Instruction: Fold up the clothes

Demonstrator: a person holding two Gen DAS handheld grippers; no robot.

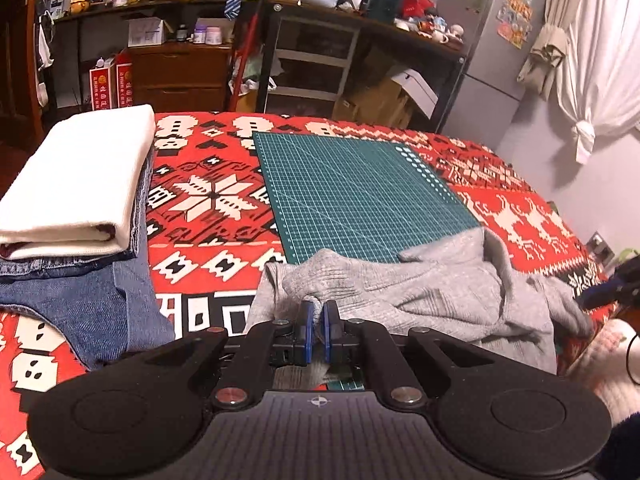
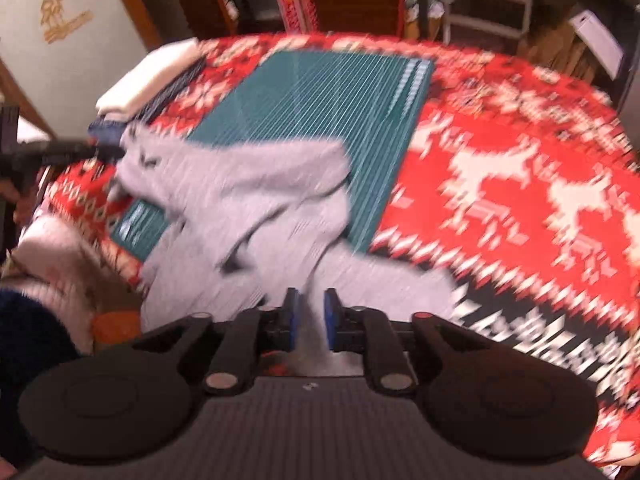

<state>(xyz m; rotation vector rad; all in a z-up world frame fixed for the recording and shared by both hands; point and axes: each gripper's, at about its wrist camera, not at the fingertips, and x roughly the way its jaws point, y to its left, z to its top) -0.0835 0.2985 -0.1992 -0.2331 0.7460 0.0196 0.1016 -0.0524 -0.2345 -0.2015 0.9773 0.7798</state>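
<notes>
A crumpled grey knit sweater (image 1: 440,288) lies across the near edge of a green cutting mat (image 1: 352,188). My left gripper (image 1: 319,312) is shut on a bunched fold at the sweater's left end, with grey fabric pinched between the blue pads. The right wrist view is blurred by motion. There the sweater (image 2: 240,192) narrows into a strip that runs between the fingers of my right gripper (image 2: 310,300), which is shut on it. The left gripper (image 2: 108,150) shows at the sweater's far corner.
A folded white garment (image 1: 80,176) sits on folded blue jeans (image 1: 80,300) at the left. A red patterned blanket (image 1: 208,264) covers the surface. Cluttered shelves, drawers and a grey fridge (image 1: 492,40) stand behind. A person's fuzzy white sleeve (image 1: 616,364) is at the right edge.
</notes>
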